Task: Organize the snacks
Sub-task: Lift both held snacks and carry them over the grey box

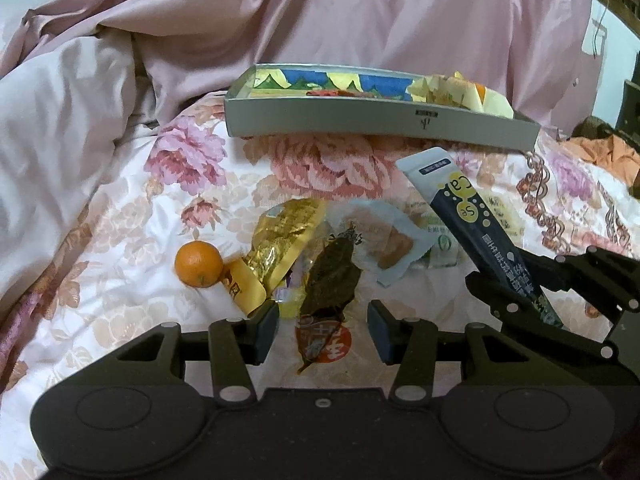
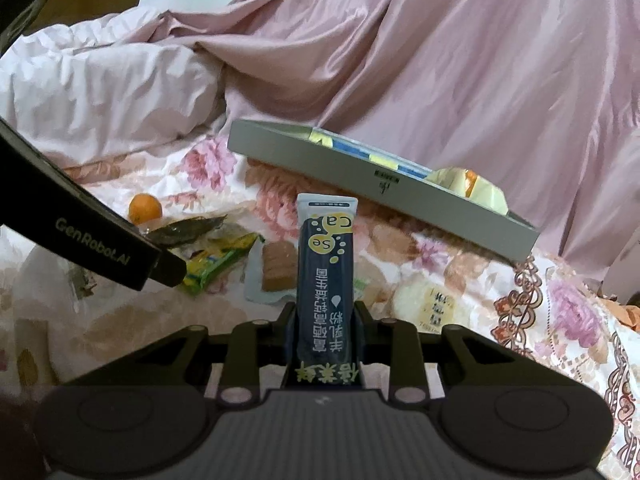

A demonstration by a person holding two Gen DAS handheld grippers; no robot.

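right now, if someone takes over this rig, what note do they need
Right gripper: jaws shut on the dark stick sachet, held off the bed.
Left gripper: jaws open, nothing gripped, hovering over the leaf-print packet.
Grey tray sits at the back of the floral bedspread with a few yellow packets in its right end.
Left to do: the sachet, mandarin, gold packet, clear-wrapped cake and the rest of the pile.

Before me lies a white bedsheet printed with pink flowers (image 1: 120, 216); behind it a crumpled pink satin quilt (image 1: 360, 12) is heaped, with orange cloth (image 1: 600, 152) at the right edge.
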